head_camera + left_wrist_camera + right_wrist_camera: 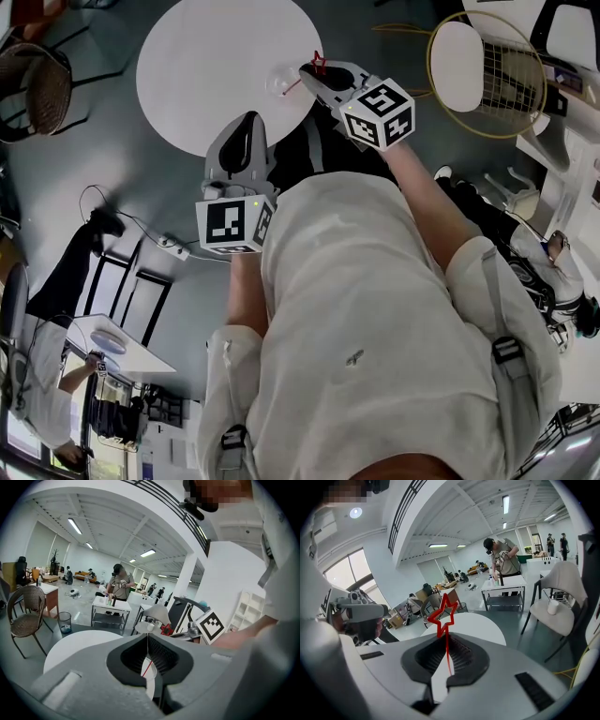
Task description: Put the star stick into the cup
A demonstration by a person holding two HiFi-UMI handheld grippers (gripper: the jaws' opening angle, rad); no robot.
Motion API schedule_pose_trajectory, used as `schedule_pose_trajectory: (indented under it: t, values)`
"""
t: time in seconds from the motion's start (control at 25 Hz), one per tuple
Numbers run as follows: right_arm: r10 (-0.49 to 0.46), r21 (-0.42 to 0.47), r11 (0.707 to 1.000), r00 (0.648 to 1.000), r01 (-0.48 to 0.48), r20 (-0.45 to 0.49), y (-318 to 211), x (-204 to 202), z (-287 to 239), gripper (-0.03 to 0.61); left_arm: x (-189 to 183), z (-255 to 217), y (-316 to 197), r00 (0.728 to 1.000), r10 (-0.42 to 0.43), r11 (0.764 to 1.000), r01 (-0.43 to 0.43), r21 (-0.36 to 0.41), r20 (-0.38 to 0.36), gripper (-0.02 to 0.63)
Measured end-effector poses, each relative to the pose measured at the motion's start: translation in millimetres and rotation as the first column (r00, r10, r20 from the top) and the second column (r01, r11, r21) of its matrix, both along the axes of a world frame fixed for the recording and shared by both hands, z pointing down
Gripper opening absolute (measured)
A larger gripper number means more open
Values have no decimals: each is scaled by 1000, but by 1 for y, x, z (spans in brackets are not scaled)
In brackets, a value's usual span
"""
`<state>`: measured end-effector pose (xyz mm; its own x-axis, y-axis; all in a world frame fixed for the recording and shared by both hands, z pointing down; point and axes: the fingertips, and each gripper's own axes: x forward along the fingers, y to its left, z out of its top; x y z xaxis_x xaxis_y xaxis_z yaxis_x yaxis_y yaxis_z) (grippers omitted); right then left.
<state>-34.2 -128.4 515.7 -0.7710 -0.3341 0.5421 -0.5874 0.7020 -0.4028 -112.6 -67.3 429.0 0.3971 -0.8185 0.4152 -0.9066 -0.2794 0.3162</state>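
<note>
The star stick is a thin red stick topped by an open red star (319,64) (443,613). My right gripper (309,71) (446,637) is shut on its shaft, and the star pokes out past the fingertips. It hovers over the right edge of the round white table (216,66), just right of a small clear cup (279,82). A short red line shows beside the cup; I cannot tell what it is. My left gripper (246,120) (147,637) hangs by the table's near edge, shut, with nothing clearly held. From the left gripper view the star (165,630) shows ahead.
A wicker chair (42,89) stands left of the table and a wire-backed chair with a white seat (487,66) to its right. A power strip and cables (173,246) lie on the grey floor. Other people stand at the right (553,272) and lower left.
</note>
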Motion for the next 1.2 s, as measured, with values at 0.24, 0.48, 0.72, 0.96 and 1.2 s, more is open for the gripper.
schedule_pose_trajectory:
  t: [0.24,0.48,0.72,0.96,1.2]
  values:
    - [-2,-15,1000,1000,1,-21,5,6,17,23,7,4,1,1000,3,1000,-3,-4,3,12]
    - [-4,-26,1000,999,3,-46,6,2,27,23,4,7,3,1000,6,1000,-6,-13,0,12]
    - [-4,-38,999,998,2,-66,8,3,40,23,8,9,5,1000,15,1000,-15,-17,1,12]
    - [-5,-52,999,996,1,-85,11,1,51,25,4,8,8,1000,13,1000,-13,-17,4,12]
    - [-3,-58,998,995,-3,-103,14,3,60,28,4,11,10,1000,12,1000,-12,-20,2,12]
